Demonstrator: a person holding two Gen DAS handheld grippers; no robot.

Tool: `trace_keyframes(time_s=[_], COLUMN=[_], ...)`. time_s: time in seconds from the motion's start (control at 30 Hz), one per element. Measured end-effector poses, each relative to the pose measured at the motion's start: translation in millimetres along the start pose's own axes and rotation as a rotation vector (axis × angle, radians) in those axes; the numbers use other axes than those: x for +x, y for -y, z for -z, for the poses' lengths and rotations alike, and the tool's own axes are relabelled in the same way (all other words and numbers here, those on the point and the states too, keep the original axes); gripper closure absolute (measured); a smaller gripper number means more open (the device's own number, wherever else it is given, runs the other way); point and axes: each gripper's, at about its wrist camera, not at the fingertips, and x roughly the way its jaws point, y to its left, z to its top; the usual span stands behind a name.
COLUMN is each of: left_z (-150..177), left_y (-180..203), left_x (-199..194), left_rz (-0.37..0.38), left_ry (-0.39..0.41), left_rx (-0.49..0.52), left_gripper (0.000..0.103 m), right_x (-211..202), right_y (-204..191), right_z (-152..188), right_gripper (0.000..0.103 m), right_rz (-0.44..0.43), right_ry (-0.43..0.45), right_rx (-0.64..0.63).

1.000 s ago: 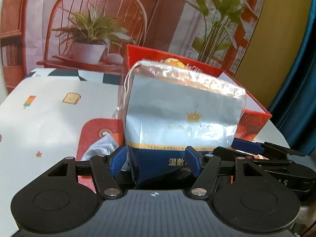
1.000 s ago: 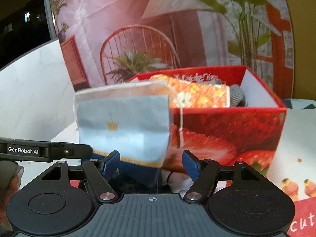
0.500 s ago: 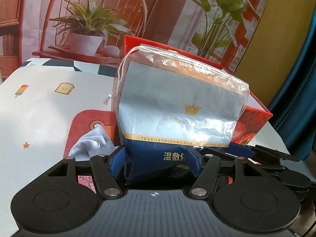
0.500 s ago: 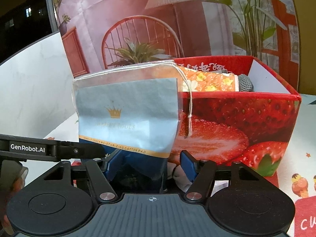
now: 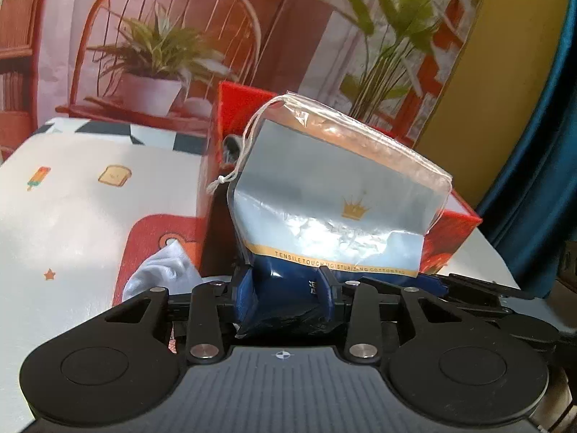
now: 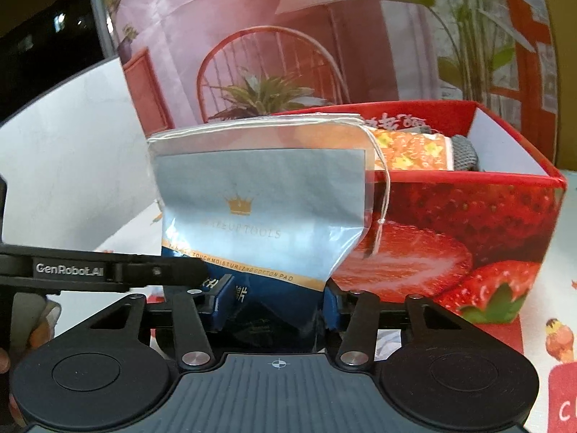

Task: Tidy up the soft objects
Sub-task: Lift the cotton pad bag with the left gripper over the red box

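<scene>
Pinching the dark bottom of the cotton-pad bag (image 5: 335, 195), left gripper (image 5: 286, 294) has its jaws just closed in, pads pressing the plastic. Right gripper (image 6: 276, 305) likewise just narrowed, squeezing the same bag's lower end from the other side. Bag stands upright between both tools. Strawberry box (image 6: 468, 223) sits just behind it; white cloth (image 5: 162, 270) lies left of the left gripper.

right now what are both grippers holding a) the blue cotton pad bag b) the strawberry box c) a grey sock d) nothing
a: the left gripper and right gripper have just been closing and both pinch the dark bottom of the blue cotton pad bag, in front of the strawberry box.
</scene>
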Motion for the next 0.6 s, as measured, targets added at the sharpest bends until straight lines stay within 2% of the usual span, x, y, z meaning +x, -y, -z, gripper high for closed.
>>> trace_keyframes(time_s=[0.23,0.6], left_z=[4,-7], left_y=[9,29], left_x=[-14,-37], left_rz=[0.011,0.039], left_ry=[0.016,0.088], left_rx=[0.003,0.058], left_gripper=[0.063,0.063], right_x=[-18,-47], right_y=[-2,-4], right_z=[-7,-23], right_gripper=[0.061,0.062], right_rz=[-0.006,-0.006], right_ry=[0.041,0.128], right_rx=[0.003,0.006])
